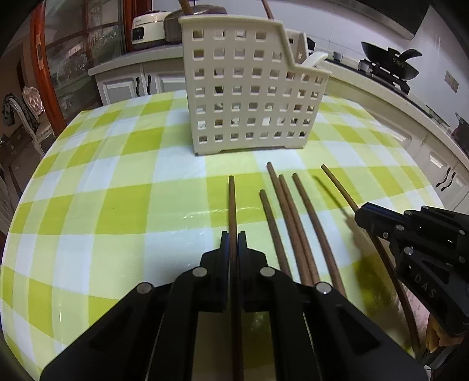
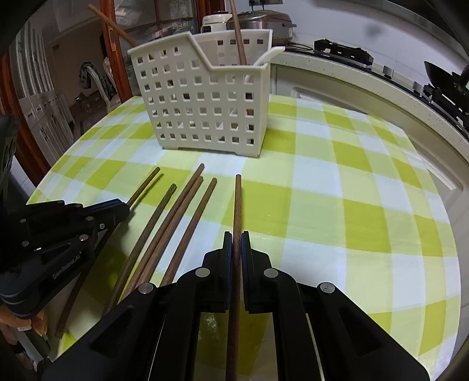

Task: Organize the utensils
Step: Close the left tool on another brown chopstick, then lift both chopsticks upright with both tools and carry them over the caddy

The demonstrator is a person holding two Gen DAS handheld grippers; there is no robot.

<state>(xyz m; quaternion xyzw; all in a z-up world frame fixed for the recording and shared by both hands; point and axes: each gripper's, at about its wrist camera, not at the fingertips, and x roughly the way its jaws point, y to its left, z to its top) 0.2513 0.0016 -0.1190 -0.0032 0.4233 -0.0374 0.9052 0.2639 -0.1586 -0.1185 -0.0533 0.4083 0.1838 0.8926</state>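
Observation:
A beige perforated utensil basket [image 1: 249,96] stands on the green-checked table; it also shows in the right wrist view [image 2: 205,108] with a brown stick and a white utensil inside. Several brown chopsticks [image 1: 293,222] lie side by side on the cloth in front of it. My left gripper [image 1: 233,239] is shut on one chopstick [image 1: 232,202], the leftmost. My right gripper [image 2: 236,239] is shut on another chopstick [image 2: 238,202], the rightmost. Each gripper shows in the other's view: the right gripper [image 1: 363,215] and the left gripper [image 2: 123,208].
A checked tablecloth [image 1: 117,181] covers the round table. A kitchen counter with a black wok [image 1: 390,63] runs along the right. Rice cookers [image 1: 149,26] stand on cabinets behind the basket. A chair [image 1: 26,114] stands at the left.

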